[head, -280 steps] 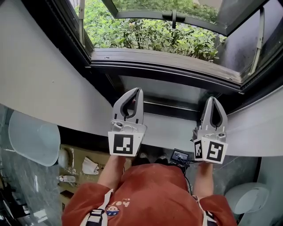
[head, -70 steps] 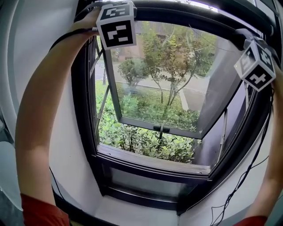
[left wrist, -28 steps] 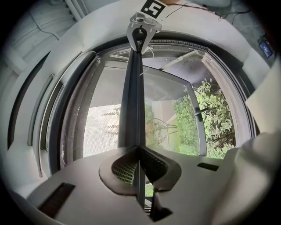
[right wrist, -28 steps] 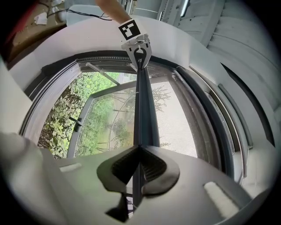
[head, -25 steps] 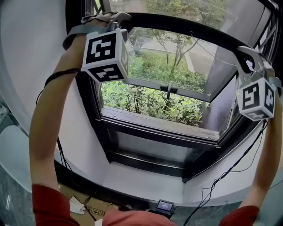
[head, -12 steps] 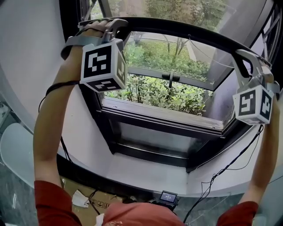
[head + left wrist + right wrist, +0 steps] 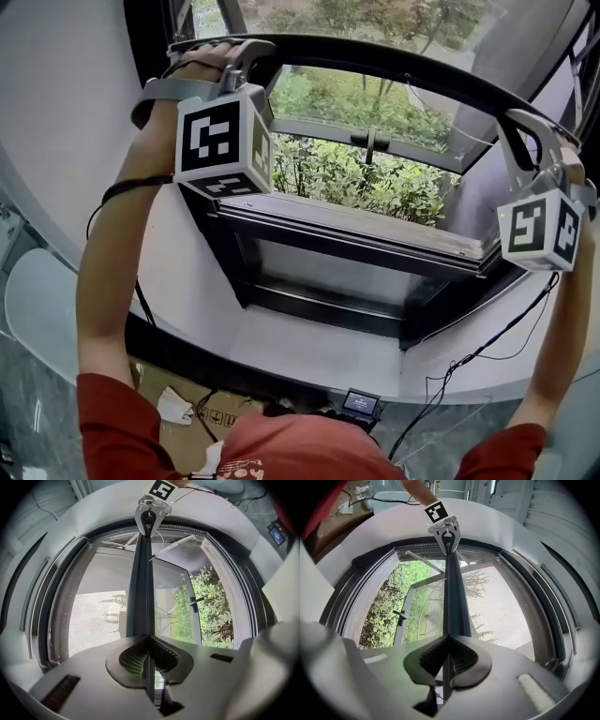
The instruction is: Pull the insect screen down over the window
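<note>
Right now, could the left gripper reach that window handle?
Probably not: the left gripper is shut on the screen bar, and the window handle sits out on the open sash.

Pale grey hand-held grippers on a black bar, green leaves beyond.

The left hand-held gripper (image 7: 149, 641) and right hand-held gripper (image 7: 449, 641) are pale grey with darker ribbed pads. Each carries a marker cube (image 7: 223, 141) patterned in black-and-white squares. The pull bar (image 7: 403, 66) between both pairs of jaws is black. Ahead of the left hand-held gripper, the insect screen (image 7: 98, 616) is fine pale grey mesh, the window frame (image 7: 356, 248) black and the shrubs (image 7: 366, 178) bright green. Behind the hand-held grippers, the sleeves (image 7: 112, 422) are red.
</note>
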A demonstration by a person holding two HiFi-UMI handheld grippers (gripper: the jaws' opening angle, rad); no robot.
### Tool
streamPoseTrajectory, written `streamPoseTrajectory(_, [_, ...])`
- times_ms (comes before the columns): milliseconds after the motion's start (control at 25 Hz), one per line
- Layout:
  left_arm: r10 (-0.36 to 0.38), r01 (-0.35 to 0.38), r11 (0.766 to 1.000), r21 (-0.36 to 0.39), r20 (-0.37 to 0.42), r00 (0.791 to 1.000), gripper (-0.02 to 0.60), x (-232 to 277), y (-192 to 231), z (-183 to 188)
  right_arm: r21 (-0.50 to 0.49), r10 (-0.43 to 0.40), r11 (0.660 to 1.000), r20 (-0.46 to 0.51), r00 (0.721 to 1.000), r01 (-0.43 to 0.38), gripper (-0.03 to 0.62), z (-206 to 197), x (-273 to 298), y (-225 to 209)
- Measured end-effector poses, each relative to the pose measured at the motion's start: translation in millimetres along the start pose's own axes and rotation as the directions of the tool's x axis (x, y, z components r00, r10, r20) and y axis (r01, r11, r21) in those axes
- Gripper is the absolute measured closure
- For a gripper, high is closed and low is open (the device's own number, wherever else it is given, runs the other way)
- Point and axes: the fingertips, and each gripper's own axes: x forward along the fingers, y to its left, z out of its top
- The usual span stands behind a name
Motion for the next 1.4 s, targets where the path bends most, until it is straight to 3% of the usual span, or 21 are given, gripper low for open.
streamPoseTrajectory(1000, [-0.1, 0.1, 0.995, -0.017, 0.007, 0.995, 0.561, -17, -106, 1, 0.071, 0.09, 0.993, 0.0, 0.996, -0.09, 0.568, 0, -18, 106])
streamPoseTrajectory(1400, [-0.098, 0.098, 0.995, -0.032, -0.002, 0.995, 0.561, -22, -125, 1, 0.1, 0.11, 0.989, -0.007, 0.994, -0.108, 0.568, 1, -23, 126])
